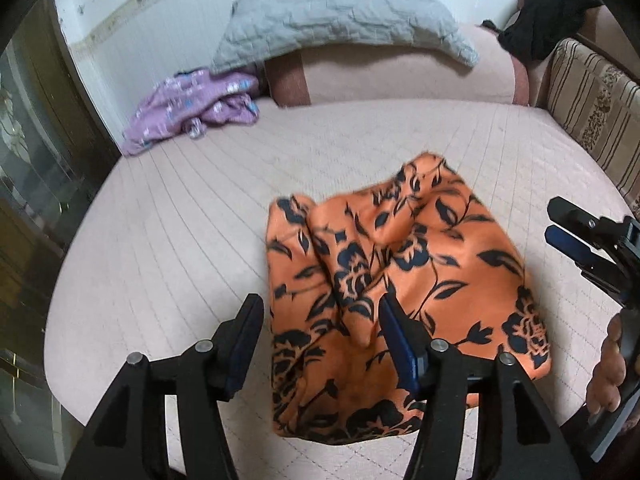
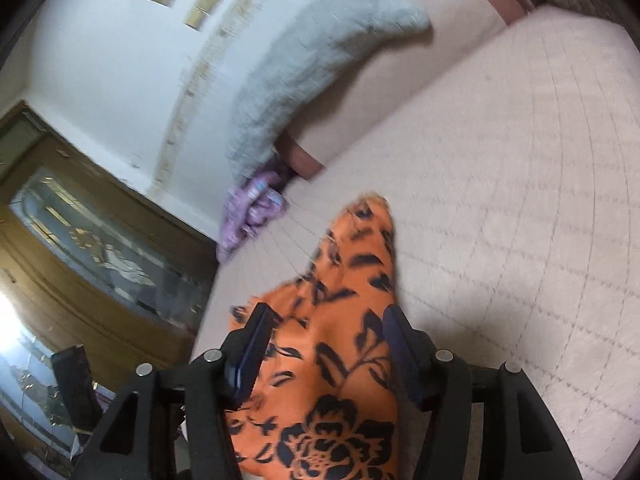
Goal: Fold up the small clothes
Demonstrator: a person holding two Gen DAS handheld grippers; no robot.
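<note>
An orange garment with a dark floral print (image 1: 420, 248) lies crumpled and partly folded on the pale quilted bed cover (image 1: 180, 240). My left gripper (image 1: 320, 324) hovers open over its near left edge; the cloth lies under the jaws and the pads do not press it. At the right edge of the left wrist view my right gripper (image 1: 560, 222) comes in, held by a hand (image 1: 608, 368). In the right wrist view the right gripper (image 2: 328, 332) stands open above the orange garment (image 2: 352, 272), with cloth showing between the fingers but not pinched.
A crumpled purple garment (image 1: 192, 112) lies at the bed's far left corner. A grey quilted blanket (image 1: 340, 16) drapes over a pink bolster behind. A black garment (image 1: 548, 16) and a striped cushion (image 1: 592, 96) sit at the right. A wooden glazed door (image 2: 80, 220) stands left of the bed.
</note>
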